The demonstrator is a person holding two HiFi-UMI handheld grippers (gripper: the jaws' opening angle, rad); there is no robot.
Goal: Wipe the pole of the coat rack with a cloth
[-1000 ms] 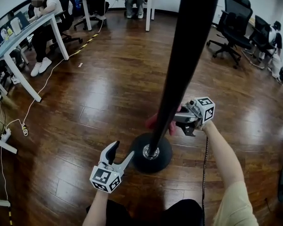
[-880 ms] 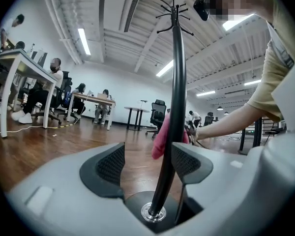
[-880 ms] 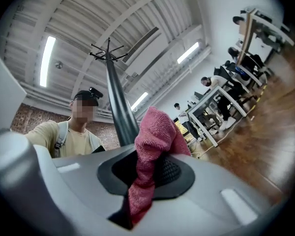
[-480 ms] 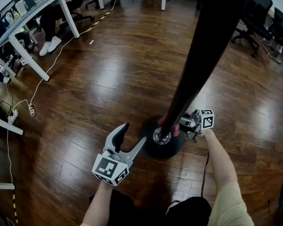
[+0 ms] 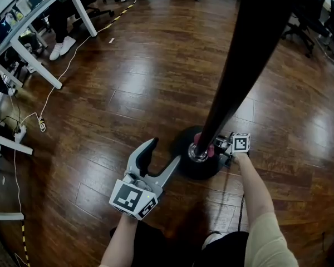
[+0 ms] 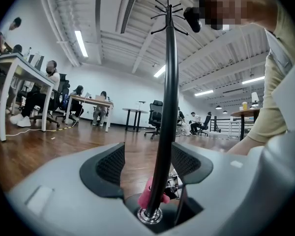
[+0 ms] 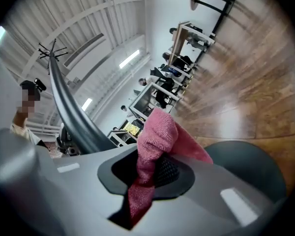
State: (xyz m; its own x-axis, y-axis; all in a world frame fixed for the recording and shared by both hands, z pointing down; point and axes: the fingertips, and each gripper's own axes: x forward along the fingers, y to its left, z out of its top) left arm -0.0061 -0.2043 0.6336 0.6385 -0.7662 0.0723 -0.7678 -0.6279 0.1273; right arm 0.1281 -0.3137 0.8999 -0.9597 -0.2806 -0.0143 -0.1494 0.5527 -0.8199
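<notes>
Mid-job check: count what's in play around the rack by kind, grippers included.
coat rack, black pole on a round base: 1
pink cloth, pinched in the right gripper: 1
grippers: 2, the left gripper open beside the base, the right gripper shut on the cloth at the pole's foot
Total: 4

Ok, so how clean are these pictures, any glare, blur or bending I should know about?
Head view: pale glare patches lie on the wooden floor, and the coat rack pole balloons wide and dark near the lens. Left gripper view: a dark round fisheye border, and the pole looks slightly bowed. Right gripper view: the floor is smeared with blur, while the pink cloth is sharp.
</notes>
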